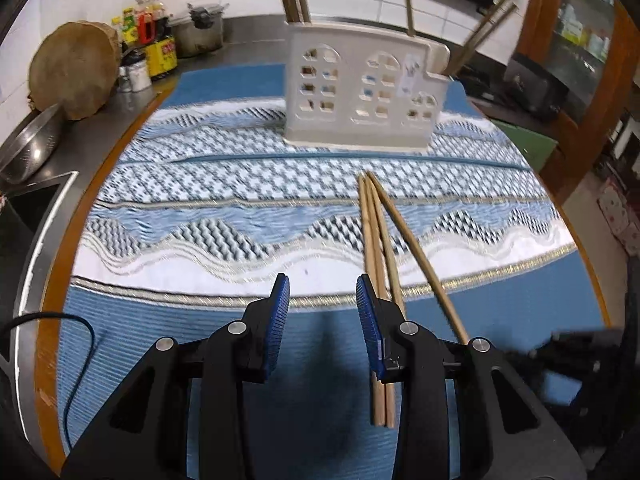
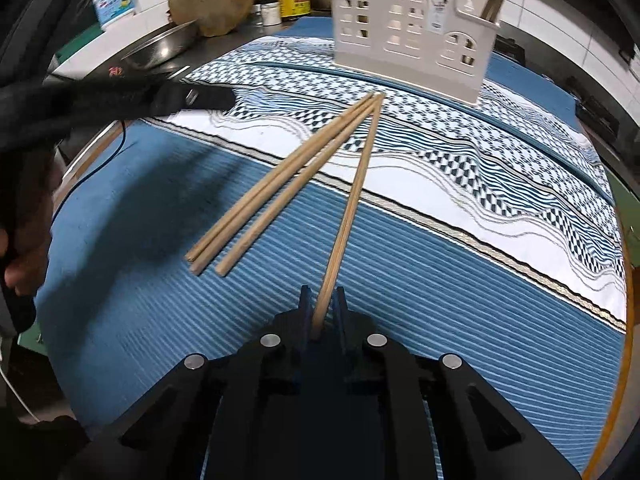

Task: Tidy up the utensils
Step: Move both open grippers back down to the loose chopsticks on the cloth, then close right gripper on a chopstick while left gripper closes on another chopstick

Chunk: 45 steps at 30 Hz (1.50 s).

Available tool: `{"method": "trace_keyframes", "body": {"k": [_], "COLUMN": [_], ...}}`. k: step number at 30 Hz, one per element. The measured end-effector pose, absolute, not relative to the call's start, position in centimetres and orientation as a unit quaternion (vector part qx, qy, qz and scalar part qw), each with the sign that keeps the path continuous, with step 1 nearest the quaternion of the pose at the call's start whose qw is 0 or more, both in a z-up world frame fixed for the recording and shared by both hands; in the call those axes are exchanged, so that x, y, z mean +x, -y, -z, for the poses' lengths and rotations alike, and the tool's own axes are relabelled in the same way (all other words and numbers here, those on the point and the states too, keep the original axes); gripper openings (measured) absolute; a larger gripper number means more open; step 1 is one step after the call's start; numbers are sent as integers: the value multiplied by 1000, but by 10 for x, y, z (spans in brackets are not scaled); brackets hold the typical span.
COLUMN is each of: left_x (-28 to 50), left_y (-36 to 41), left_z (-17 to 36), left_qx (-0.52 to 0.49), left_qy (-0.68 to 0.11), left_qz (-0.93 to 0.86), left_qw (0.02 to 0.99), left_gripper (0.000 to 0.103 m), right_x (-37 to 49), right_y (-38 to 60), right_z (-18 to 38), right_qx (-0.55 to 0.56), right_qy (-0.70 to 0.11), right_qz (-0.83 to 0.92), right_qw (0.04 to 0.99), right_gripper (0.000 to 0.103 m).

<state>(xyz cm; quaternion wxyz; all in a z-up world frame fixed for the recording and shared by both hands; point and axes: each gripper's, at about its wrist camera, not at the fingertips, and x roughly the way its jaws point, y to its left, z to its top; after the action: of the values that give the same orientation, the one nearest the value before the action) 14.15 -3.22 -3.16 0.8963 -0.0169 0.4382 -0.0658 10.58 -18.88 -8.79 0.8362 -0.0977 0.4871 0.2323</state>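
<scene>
The right gripper (image 2: pixel 322 312) grips one chopstick (image 2: pixel 352 204) pointing lengthwise toward the utensil holder (image 2: pixel 412 36); the left gripper (image 1: pixel 322 292) is open.

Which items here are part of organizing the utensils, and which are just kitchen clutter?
Belongs to the job:
- chopstick gripped in the right claw
- three loose chopsticks on the mat
- white utensil holder
- left claw, open

Just lying about:
- wooden chopping block
- sauce bottles
- steel bowl
- lidded pot
</scene>
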Motion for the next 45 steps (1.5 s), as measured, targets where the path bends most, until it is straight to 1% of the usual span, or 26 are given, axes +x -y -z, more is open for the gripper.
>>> {"method": "trace_keyframes", "body": {"k": [8, 10, 16, 29, 45], "left_x": [133, 133, 136, 139, 140], "left_y": [47, 49, 46, 53, 42], "left_z": [54, 59, 72, 72, 77], "left_qx": [-4, -1, -12, 2, -4], "left_qy": [-473, -480, -503, -497, -503], "left_qz": [101, 106, 110, 84, 61], "left_qw": [875, 871, 857, 863, 862], "left_gripper": [34, 32, 31, 31, 29], "right_x": [113, 114, 111, 114, 114], "right_y": [201, 201, 201, 197, 201], "right_z": [89, 89, 89, 92, 92], "right_qx": [-83, -83, -81, -87, -84], "right_qy": [-490, -491, -491, -484, -483], "right_qz": [-220, -220, -221, -222, -221], "right_qw": [839, 839, 839, 842, 843], "right_gripper": [9, 9, 9, 9, 8]}}
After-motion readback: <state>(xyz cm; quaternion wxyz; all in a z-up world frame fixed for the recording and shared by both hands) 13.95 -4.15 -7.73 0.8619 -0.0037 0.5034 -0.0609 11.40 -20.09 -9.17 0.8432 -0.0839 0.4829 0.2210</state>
